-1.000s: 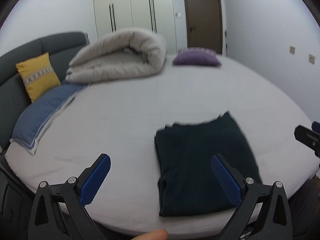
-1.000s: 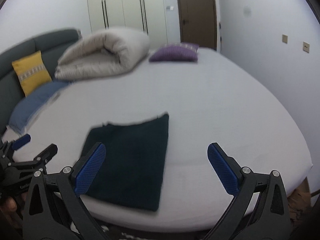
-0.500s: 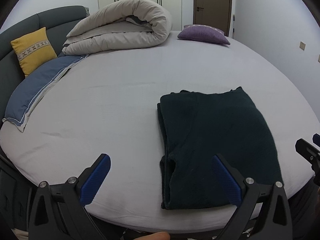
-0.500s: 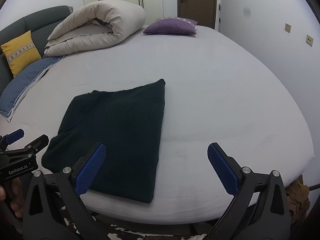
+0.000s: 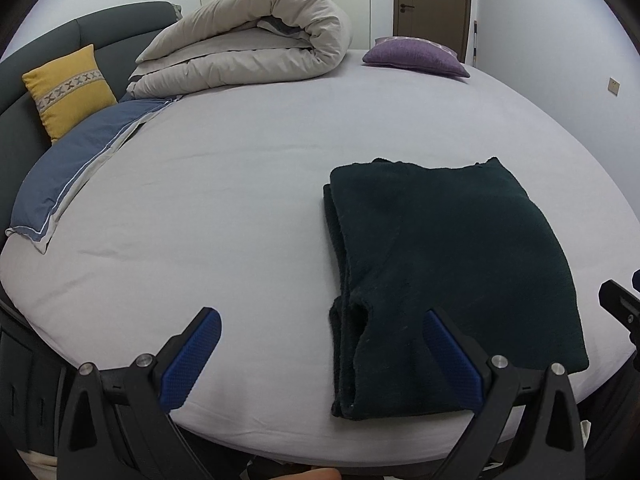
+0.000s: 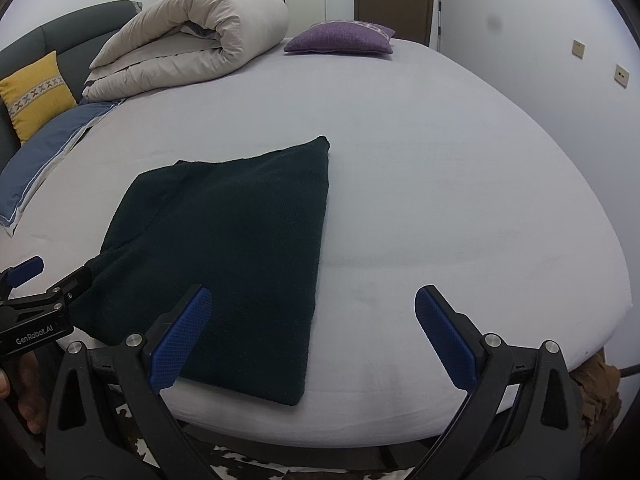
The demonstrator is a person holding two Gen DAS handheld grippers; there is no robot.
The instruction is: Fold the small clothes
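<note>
A dark green knitted garment (image 5: 448,264) lies folded flat in a rectangle near the front edge of the bed; it also shows in the right wrist view (image 6: 224,248). My left gripper (image 5: 320,356) is open and empty, held over the bed's front edge at the garment's left front corner. My right gripper (image 6: 312,332) is open and empty, over the garment's right front corner. The left gripper's tip (image 6: 36,284) shows at the left of the right wrist view.
The bed has a pale grey sheet (image 5: 240,184). A rolled beige duvet (image 5: 248,40), a purple cushion (image 5: 412,56), a blue pillow (image 5: 80,164) and a yellow cushion (image 5: 68,88) lie at the back and left. A grey headboard (image 5: 24,64) is on the left.
Both grippers have moved closer and lower toward the folded garment, which now looks larger. Both stay open and empty. The garment has not moved.
</note>
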